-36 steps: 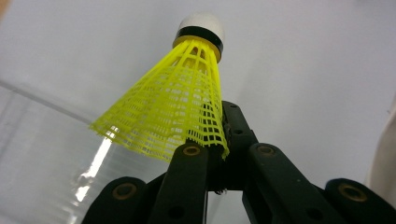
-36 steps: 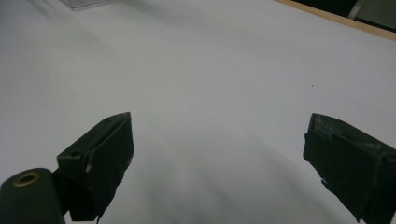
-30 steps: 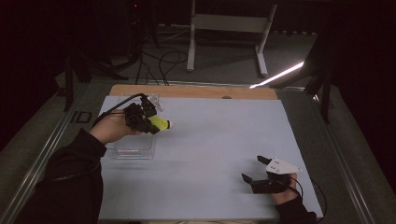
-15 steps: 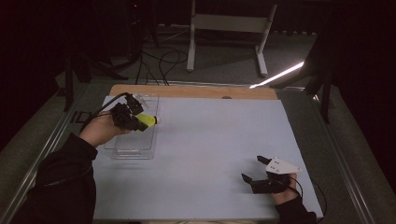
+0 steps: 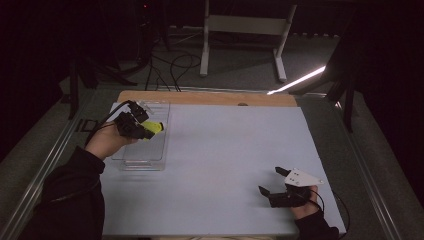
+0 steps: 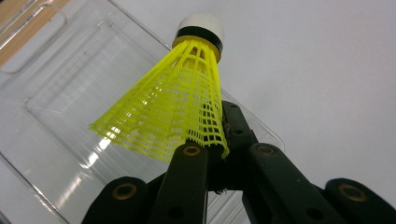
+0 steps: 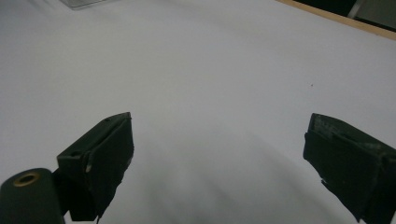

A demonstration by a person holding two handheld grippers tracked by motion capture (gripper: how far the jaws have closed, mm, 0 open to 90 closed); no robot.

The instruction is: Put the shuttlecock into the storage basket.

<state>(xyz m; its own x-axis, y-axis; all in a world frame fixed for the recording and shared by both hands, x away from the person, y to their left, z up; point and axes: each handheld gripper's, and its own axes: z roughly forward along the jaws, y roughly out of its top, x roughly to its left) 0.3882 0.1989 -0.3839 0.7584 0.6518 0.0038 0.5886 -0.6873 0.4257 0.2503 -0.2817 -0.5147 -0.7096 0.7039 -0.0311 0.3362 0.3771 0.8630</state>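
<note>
shuttlecock above the tray

the left gripper (image 5: 142, 129) is clamped on the skirt rim of the yellow shuttlecock (image 6: 180, 100), holding it over the clear tray (image 5: 156, 155) at the table's left. its long axis points cork-first away from the jaws, toward the tray's right side. the right gripper (image 5: 274, 181) rests at the near right with jaws spread and nothing between them, well apart from the tray.

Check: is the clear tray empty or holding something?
Empty: the tray shows bare plastic; the shuttlecock is above it, clamped in the left gripper.

The left claw (image 6: 205, 154) hides the rim of the yellow shuttlecock (image 6: 177, 107) skirt between its jaws. Beneath it, the clear tray (image 6: 56, 116) runs off the picture's left edge.
</note>
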